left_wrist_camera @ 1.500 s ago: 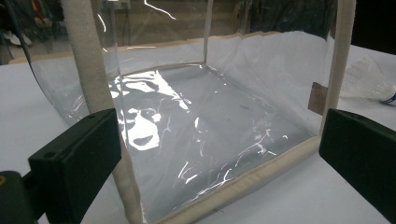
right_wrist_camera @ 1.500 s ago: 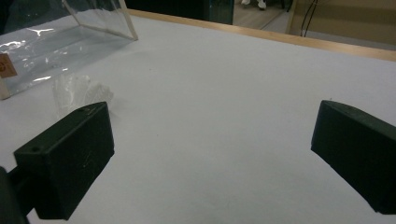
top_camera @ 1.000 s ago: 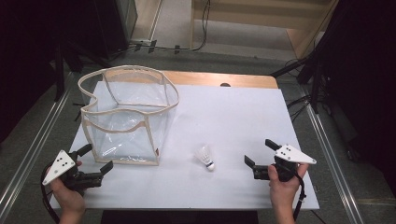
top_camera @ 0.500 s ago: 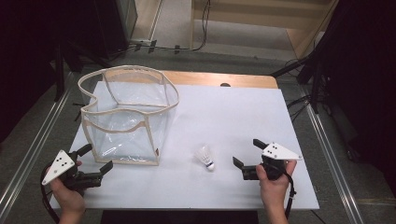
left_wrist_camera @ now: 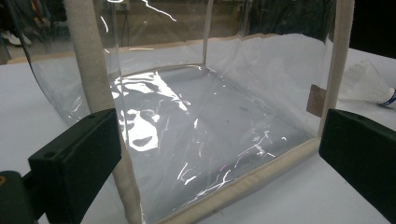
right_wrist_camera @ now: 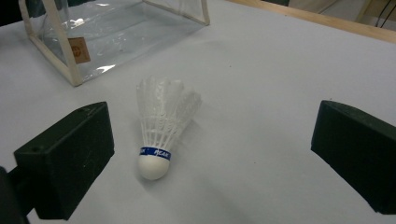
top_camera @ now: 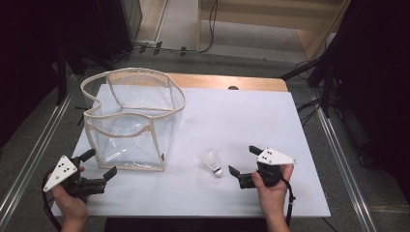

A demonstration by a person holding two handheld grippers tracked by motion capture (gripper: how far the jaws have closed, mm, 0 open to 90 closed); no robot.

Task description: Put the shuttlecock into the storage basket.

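Entry: shuttlecock pickup, approach stage.

You held your right gripper (top_camera: 240,168) at about 5 o'clock on the white table (top_camera: 241,116), jaws spread wide and empty, pointed toward 9 o'clock at the shuttlecock (top_camera: 212,163). That heading made sense: in the right gripper view the shuttlecock (right_wrist_camera: 161,130) lay on its side between the lines of the two jaws, nearer the left one, cork end toward you and feathers fanning away. An open stance at that width let you slide in around the skirt or cork without nudging it first. Nothing was touching it yet; it was just beside the jaw tips.

Your left gripper (top_camera: 101,166) sat at about 7 o'clock, also parted and holding nothing, aimed at the near lower edge of the clear plastic bag (top_camera: 130,121) with the cream fabric trim. In the left gripper view the bag's near corner post (left_wrist_camera: 95,88) stood just inside the left jaw, and the bottom trim ran across the gap. My reading: you stationed that hand to steady the bag, since a light, floppy-walled container like this would likely shift or sag when something is dropped in.

The bag stood upright, mouth open upward, at 10 o'clock; the shuttlecock lay near its right lower corner, apart from it.
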